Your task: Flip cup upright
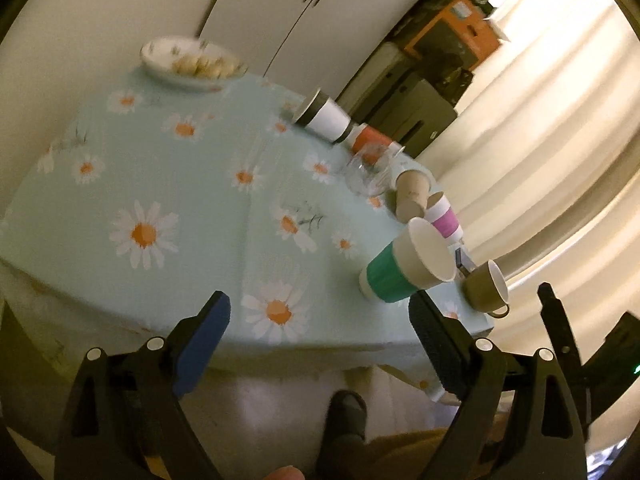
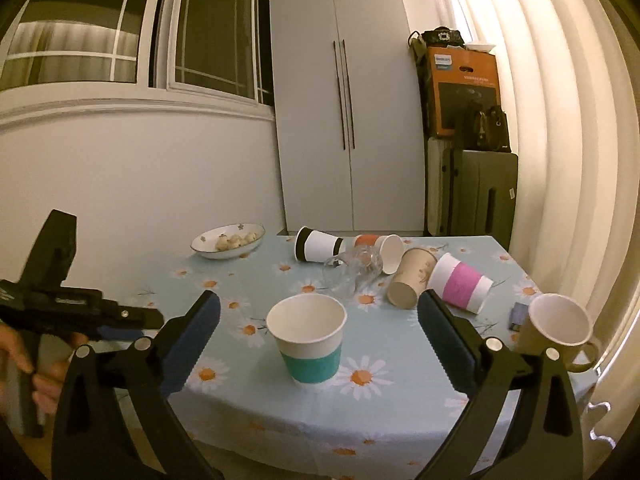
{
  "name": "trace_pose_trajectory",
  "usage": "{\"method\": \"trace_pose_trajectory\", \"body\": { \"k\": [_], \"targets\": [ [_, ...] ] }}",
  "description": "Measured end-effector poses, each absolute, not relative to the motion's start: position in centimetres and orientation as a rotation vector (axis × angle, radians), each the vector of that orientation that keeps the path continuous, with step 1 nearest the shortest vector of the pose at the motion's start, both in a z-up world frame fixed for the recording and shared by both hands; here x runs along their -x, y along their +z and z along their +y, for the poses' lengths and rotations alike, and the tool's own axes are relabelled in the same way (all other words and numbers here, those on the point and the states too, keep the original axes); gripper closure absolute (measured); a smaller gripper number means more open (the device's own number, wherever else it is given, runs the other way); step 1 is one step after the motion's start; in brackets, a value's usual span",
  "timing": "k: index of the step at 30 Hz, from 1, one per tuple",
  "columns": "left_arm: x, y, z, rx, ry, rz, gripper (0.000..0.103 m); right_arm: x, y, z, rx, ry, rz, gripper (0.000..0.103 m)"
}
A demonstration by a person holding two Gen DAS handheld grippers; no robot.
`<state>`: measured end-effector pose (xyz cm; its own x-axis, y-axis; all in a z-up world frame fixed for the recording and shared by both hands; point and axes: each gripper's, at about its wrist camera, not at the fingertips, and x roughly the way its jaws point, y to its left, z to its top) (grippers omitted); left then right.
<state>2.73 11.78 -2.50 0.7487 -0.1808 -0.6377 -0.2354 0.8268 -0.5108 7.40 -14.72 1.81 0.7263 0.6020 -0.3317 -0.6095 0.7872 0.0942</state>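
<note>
- Teal cup (image 2: 307,340) already standing mouth-up near the front edge of the table (image 2: 400,420), so looks like one flip done, five more cups lying on their sides further back.
- Right gripper (image 2: 319,312) spread wide, nothing in it, hanging just short of the teal cup with the cup framed between the fingers.
- Left gripper (image 1: 320,320) also wide open and empty, held off the table's near edge, well away from the cups.
- Biggest risk, probably: bumping the teal cup on the way to the next one. Light paper, sits right in the reach path, close to the edge, easy to knock off or back over.
- Pink cup (image 2: 460,286) and tan cup (image 2: 412,278) lying touching or nearly so; grabbing one likely shoves the other into a roll.
- Glass (image 2: 352,272) on its side in the middle of the pile, against the orange cup (image 2: 382,250) — clear, hard to judge edges, could roll or slip from the pads.
- Black-and-white cup (image 2: 318,245) furthest left, more room around it, easier pick.
- Mug (image 2: 560,328) upright by the right corner, small dark thing (image 2: 519,315) beside it; right finger could clip the mug when swinging toward the pink cup.
- Dish (image 2: 228,241) with food at the back left, out of the way.
- Tablecloth loose at the edge, could snag and drag everything.
</note>
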Motion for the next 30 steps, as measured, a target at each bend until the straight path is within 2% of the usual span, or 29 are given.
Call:
{"method": "trace_pose_trajectory", "body": {
  "k": [1, 17, 30],
  "targets": [
    [-2.5, -2.1, 11.4, 0.59, 0.036, 0.714, 0.006, -7.1, 2.2, -15.4, 0.03, 0.671, 0.365, 0.005],
    [2.9, 1.8, 5.4, 0.288, 0.072, 0.506, 0.007, -4.3, 2.8, -20.4, 0.114, 0.665, 0.457, 0.005],
    [5.7, 1.7, 1.1, 0.164, 0.015, 0.513, 0.007, -2.8, 2.3, -20.8, 0.138, 0.659, 0.492, 0.005]
  ]
}}
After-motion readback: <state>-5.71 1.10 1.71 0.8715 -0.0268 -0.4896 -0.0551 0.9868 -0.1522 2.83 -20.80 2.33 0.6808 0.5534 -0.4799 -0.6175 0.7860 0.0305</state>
